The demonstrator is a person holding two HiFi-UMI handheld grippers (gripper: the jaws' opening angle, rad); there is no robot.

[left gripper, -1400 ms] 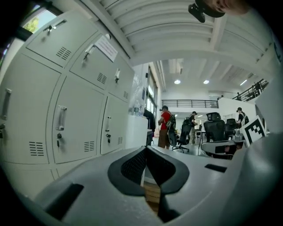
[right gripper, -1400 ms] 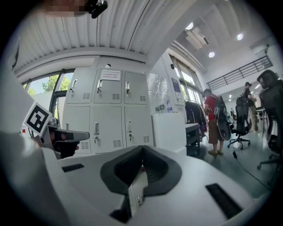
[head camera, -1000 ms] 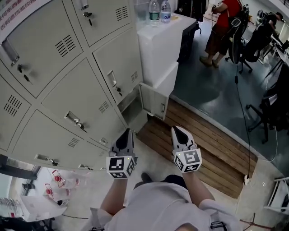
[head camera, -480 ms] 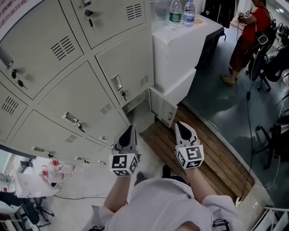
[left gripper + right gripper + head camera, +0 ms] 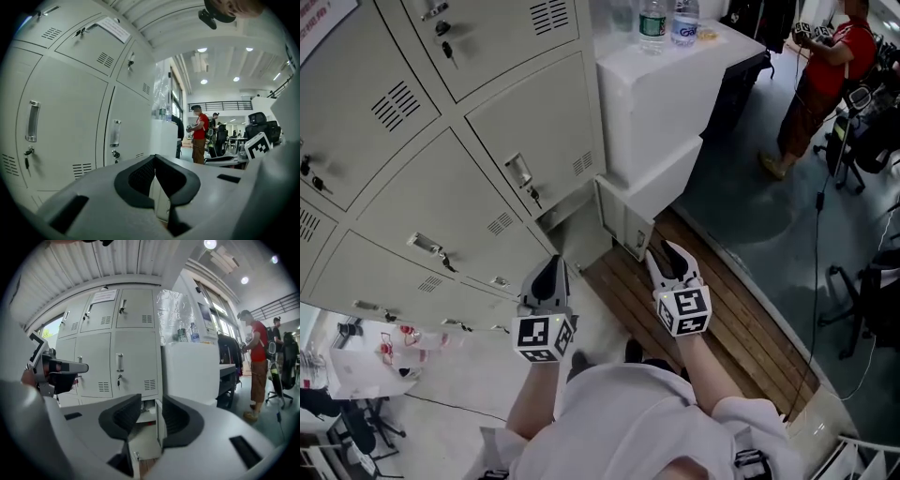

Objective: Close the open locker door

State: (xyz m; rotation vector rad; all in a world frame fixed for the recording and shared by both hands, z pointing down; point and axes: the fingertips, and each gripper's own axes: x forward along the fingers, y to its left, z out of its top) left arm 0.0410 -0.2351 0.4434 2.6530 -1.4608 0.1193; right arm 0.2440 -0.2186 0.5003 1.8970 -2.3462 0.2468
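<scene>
In the head view we hold both grippers low over the floor, side by side and apart. The left gripper points at the bank of grey lockers, and the right gripper hangs over the wooden platform. Just beyond the right gripper's tips, the open locker door stands swung out from the lowest compartment at the right end of the bank, beside a white cabinet carrying two bottles. A person in red stands far right. In the left gripper view, the left gripper has its jaws closed together with nothing between them. In the right gripper view, the right gripper has its jaws apart and opening. The open locker door shows edge-on through the gap, farther off and untouched, with the left gripper at the left.
</scene>
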